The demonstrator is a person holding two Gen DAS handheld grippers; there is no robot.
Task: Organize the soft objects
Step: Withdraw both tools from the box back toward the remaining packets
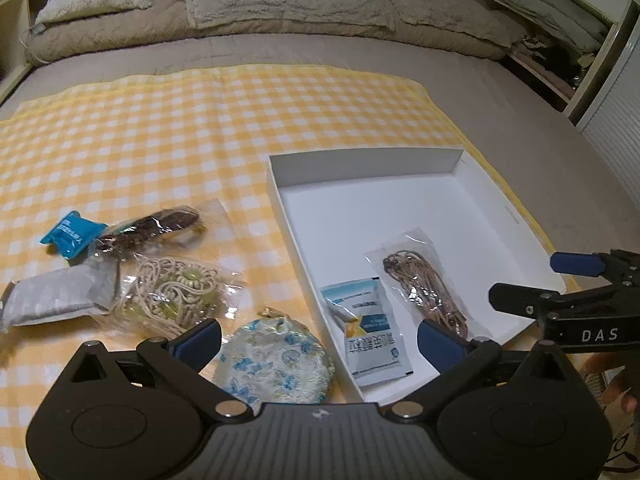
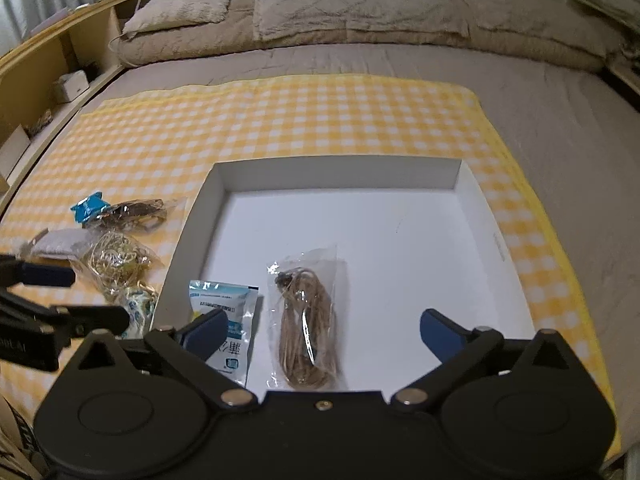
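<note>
From your left wrist, your left gripper (image 1: 316, 338) gapes wide, holding nothing, above the embroidered round pouch (image 1: 274, 364) beside the white box (image 1: 360, 168). From your right wrist, your right gripper (image 2: 322, 330) is spread wide and empty over the bagged brown cord (image 2: 306, 320) and wipe sachet (image 2: 224, 320) lying in the box.

Grey bed (image 2: 580, 128), plush pillows (image 2: 352, 0), wooden shelf (image 2: 52, 52) alongside

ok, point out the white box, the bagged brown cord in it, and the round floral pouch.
white box (image 2: 496, 216), right wrist view, right wall.
bagged brown cord (image 2: 306, 320), right wrist view, middle of coil.
round floral pouch (image 1: 274, 362), left wrist view, centre of fabric.
</note>
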